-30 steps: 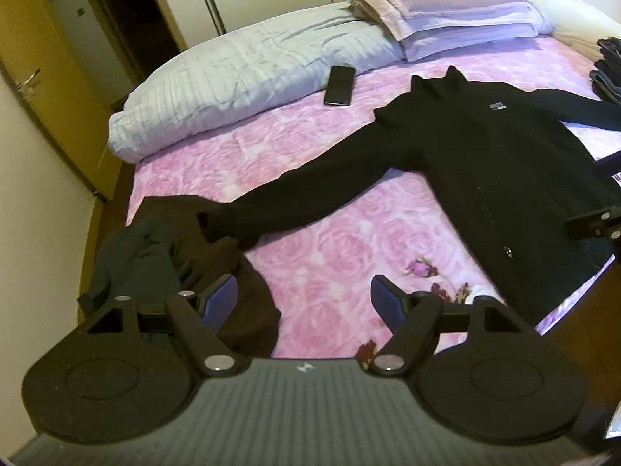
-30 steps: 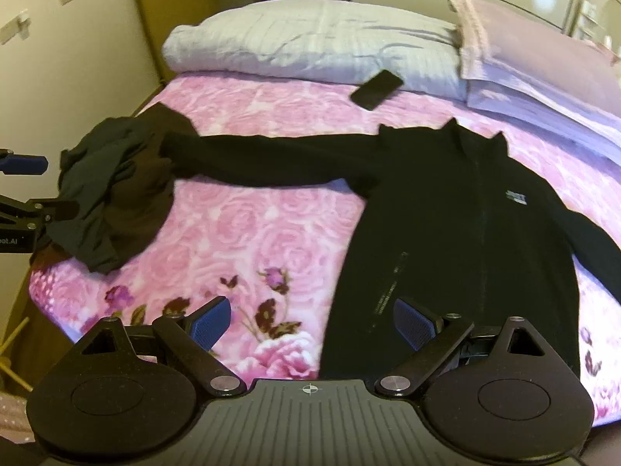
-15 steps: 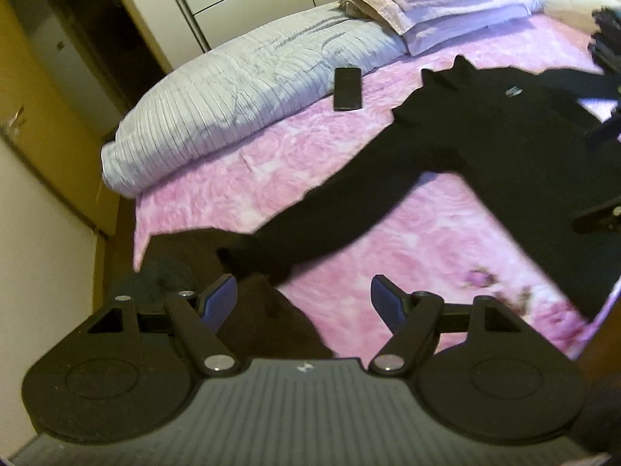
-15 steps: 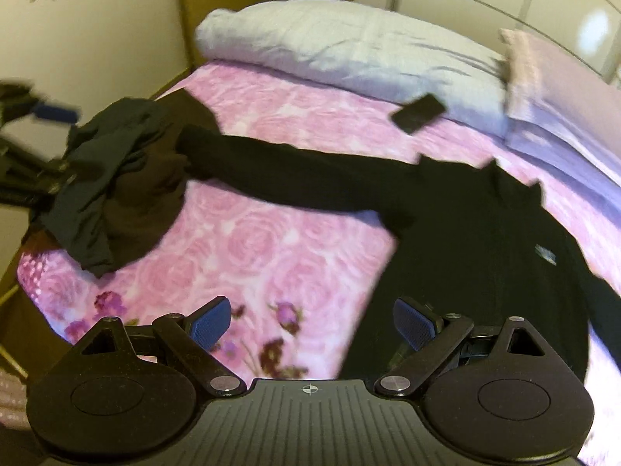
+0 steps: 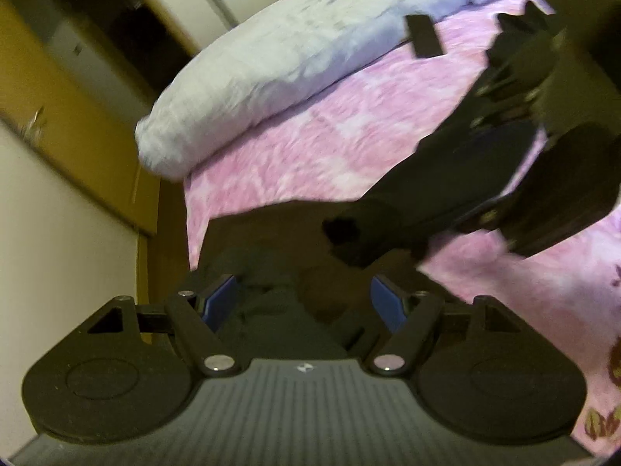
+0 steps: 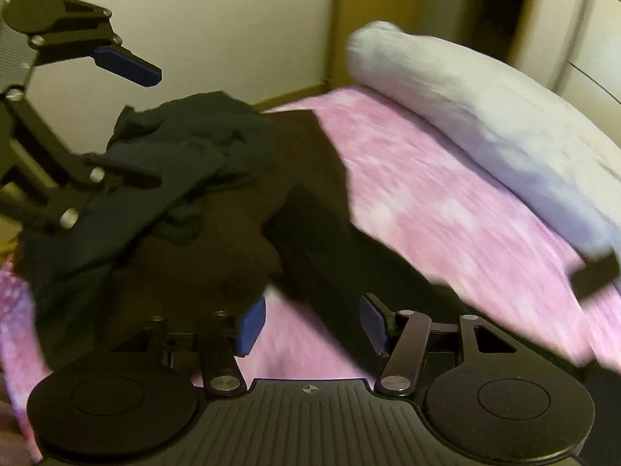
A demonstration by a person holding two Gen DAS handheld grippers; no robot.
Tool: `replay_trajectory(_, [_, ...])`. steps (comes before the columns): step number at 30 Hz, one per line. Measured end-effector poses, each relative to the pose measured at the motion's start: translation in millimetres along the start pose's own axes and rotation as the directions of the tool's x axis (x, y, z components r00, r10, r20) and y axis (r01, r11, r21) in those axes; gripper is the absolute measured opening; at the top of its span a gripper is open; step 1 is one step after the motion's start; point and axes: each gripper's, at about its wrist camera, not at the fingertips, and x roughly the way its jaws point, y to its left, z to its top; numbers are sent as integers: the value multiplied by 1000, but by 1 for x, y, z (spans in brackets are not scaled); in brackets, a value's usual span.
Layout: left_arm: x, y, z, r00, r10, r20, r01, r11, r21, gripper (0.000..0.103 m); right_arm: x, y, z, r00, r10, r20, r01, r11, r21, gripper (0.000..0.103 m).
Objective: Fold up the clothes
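Note:
A black jacket lies spread on the pink floral bed. Its long left sleeve (image 6: pixel 349 256) runs toward a heap of dark clothes (image 6: pixel 186 178) at the bed's corner; the cuff (image 5: pixel 365 233) rests on the heap. My left gripper (image 5: pixel 306 303) is open and empty, low over the heap (image 5: pixel 271 272), just short of the cuff. My right gripper (image 6: pixel 310 322) is open and empty, over the sleeve near its cuff end. It shows in the left wrist view (image 5: pixel 524 178), and the left gripper shows in the right wrist view (image 6: pixel 116 116). Both views are blurred.
A pale folded duvet (image 5: pixel 295 62) lies across the head of the bed. A black phone (image 5: pixel 425 37) lies beside it, also in the right wrist view (image 6: pixel 594 275). The bed's edge, a wall and a wooden door (image 5: pixel 66 116) are to the left.
Both grippers swung left and dropped toward the sleeve cuff and the heap. The right gripper came from the jacket's body to the sleeve. Both stayed open.

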Motion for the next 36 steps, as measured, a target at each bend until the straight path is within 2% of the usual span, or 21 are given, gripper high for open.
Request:
replay_trajectory(2, [10,7,-9,1000,-6,-17,5,999,-42,73,35,8,12,1000,0,3,0,998,-67,58])
replay_trajectory(5, [20,12,-21,999,-9,-49,5,996,-87,73,80,16,18,999,-11,-37,5,989,-148,58])
replay_trajectory(9, [24,14,-29,997,-27,-68,19,993,-118,73,106,21,21,998,-6,-60,-7,978,-208,55])
replay_trajectory(10, [23,13,-28,997,-30,-67,22,993,-117,73,106,22,22,998,-1,-58,-12,976,-219,31])
replay_trajectory(11, [23,13,-27,997,-32,-65,25,993,-116,73,102,19,23,998,14,-58,-26,979,-201,15])
replay_trajectory(13, [21,12,-25,997,-38,-62,31,993,-115,73,86,5,26,999,16,-31,-19,995,-100,12])
replay_trajectory(15, [20,9,-19,998,-53,-46,48,993,-110,73,62,-20,27,999,31,26,-33,998,61,11])
replay_trajectory(17, [21,3,-8,997,-72,-16,71,993,-99,73,34,-51,25,994,34,103,-59,967,247,10])
replay_trajectory(20, [25,-12,17,992,-119,38,121,991,-59,73,-22,-106,15,974,-68,218,-40,889,456,10])
replay_trajectory(23, [30,-34,49,982,-168,87,169,985,-9,73,-95,-168,-12,921,-235,310,4,803,597,10])
replay_trajectory(26, [28,-63,84,967,-212,140,208,977,40,73,-180,-221,-55,825,-461,326,112,699,706,10])
replay_trajectory(28, [25,-87,105,957,-240,165,232,970,67,73,-237,-247,-99,740,-609,285,176,585,791,10])
replay_trajectory(31, [18,-130,136,942,-279,186,263,959,104,73,-292,-282,-192,644,-749,158,230,387,893,10])
replay_trajectory(34, [11,-180,161,940,-288,182,268,955,126,73,-300,-317,-295,652,-758,7,223,201,954,10])
replay_trajectory(36, [8,-215,176,945,-283,166,262,955,136,73,-290,-331,-338,700,-714,-10,203,185,962,10])
